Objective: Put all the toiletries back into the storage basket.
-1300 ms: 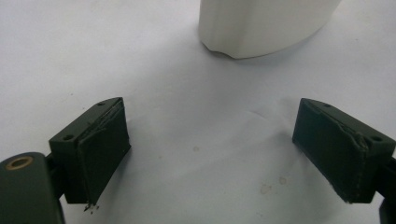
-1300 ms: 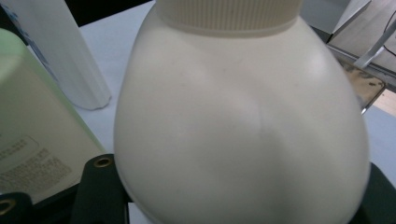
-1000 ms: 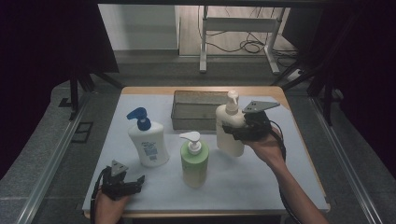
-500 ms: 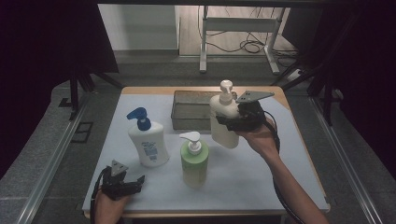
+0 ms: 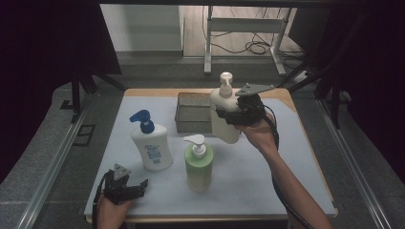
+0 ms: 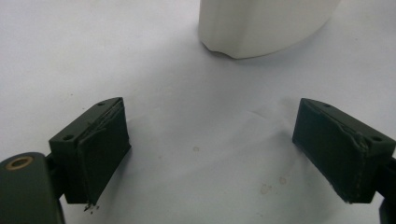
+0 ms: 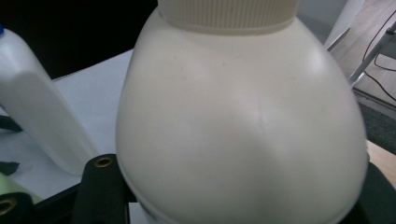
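- The right gripper (image 5: 228, 116) has its jaws closed on the body of the cream pump bottle (image 5: 224, 112), clamping it from the side at mid-height. That grip keeps the bottle upright, so the pump head (image 5: 225, 79) points up.
- In the right gripper view the cream pump bottle (image 7: 240, 126) bulges out between the jaws, with its ribbed collar at the top edge. The hold looks deep and snug, which suits a wide, rounded body that could otherwise twist.
- In the high view the bottle hangs clear of the desk (image 5: 296, 157), at the far right, just beside the grey tray (image 5: 183, 125). Judging by that, the tray is the likely place for it, and the lift gives its base room to pass the tray's wall.
- The left gripper (image 5: 125, 186) rests at the near left edge of the desk, its jaws spread wide with nothing between them. In the left gripper view only bare desk lies between the pads, with the base of a white bottle (image 6: 266, 25) farther off. It seems parked out of the way.
- The white bottle with the blue pump (image 5: 151, 143) and the green bottle (image 5: 198, 164) stand upright near the middle of the desk, well apart from the carrying hand, so its path to the tray is open.
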The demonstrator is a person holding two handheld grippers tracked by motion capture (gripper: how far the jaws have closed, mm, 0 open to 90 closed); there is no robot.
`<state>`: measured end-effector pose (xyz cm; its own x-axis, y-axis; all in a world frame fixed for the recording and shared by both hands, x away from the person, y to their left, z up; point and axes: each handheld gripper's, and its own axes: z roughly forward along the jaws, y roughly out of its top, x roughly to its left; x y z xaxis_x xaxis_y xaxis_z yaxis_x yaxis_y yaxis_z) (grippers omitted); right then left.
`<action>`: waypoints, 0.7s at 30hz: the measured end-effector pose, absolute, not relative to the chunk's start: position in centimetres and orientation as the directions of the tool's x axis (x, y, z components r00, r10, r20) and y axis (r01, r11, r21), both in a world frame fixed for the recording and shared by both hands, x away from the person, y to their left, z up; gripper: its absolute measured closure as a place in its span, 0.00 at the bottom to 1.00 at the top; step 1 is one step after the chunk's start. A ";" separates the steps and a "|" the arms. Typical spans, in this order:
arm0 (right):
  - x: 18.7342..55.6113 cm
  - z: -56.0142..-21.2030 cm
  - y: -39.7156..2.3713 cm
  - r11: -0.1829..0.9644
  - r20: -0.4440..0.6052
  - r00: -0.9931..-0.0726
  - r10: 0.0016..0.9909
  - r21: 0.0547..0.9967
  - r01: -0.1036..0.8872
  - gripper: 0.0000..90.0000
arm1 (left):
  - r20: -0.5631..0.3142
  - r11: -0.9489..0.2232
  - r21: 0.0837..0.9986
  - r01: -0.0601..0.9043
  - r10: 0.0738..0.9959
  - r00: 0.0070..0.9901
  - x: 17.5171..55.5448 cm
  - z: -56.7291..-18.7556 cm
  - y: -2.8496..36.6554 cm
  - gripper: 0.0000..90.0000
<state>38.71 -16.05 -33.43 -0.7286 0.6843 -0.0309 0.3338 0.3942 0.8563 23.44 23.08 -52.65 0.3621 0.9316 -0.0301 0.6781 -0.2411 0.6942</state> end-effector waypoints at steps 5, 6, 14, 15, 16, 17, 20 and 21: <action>39.4 -33.1 -15.4 0.387 -0.033 -0.719 0.694 0.860 0.333 0.43 | -0.031 -0.240 0.695 0.678 0.932 0.362 23.4 -52.7 23.1 0.11; 39.5 -33.1 -15.3 0.384 -0.031 -0.717 0.697 0.860 0.336 0.43 | -0.031 -0.240 0.695 0.678 0.932 0.362 23.4 -52.7 23.1 0.11; 40.8 -32.5 -14.3 0.382 -0.047 -0.698 0.715 0.863 0.332 0.43 | -0.031 -0.240 0.696 0.677 0.932 0.361 23.4 -52.7 23.1 0.11; 40.9 -32.5 -14.2 0.380 -0.048 -0.695 0.717 0.863 0.333 0.43 | -0.031 -0.240 0.695 0.677 0.932 0.362 23.4 -52.7 23.1 0.11; 41.0 -32.4 -14.1 0.378 -0.048 -0.693 0.719 0.865 0.331 0.43 | -0.031 -0.240 0.695 0.678 0.932 0.362 23.5 -52.7 23.1 0.11; 41.2 -32.4 -14.0 0.374 -0.047 -0.691 0.721 0.866 0.332 0.44 | -0.031 -0.240 0.694 0.678 0.932 0.362 23.5 -52.6 23.1 0.11; 41.6 -32.3 -13.7 0.373 -0.051 -0.684 0.728 0.867 0.332 0.44 | -0.031 -0.240 0.695 0.678 0.932 0.362 23.5 -52.6 23.1 0.11; 41.8 -32.3 -13.6 0.372 -0.052 -0.682 0.730 0.867 0.332 0.44 | -0.032 -0.240 0.695 0.678 0.932 0.362 23.4 -52.6 23.1 0.11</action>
<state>41.77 -13.64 -32.31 -0.6817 0.7298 -0.0519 0.3322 0.3720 0.8668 23.45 23.07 -52.65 0.3618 0.9317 -0.0316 0.6782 -0.2397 0.6947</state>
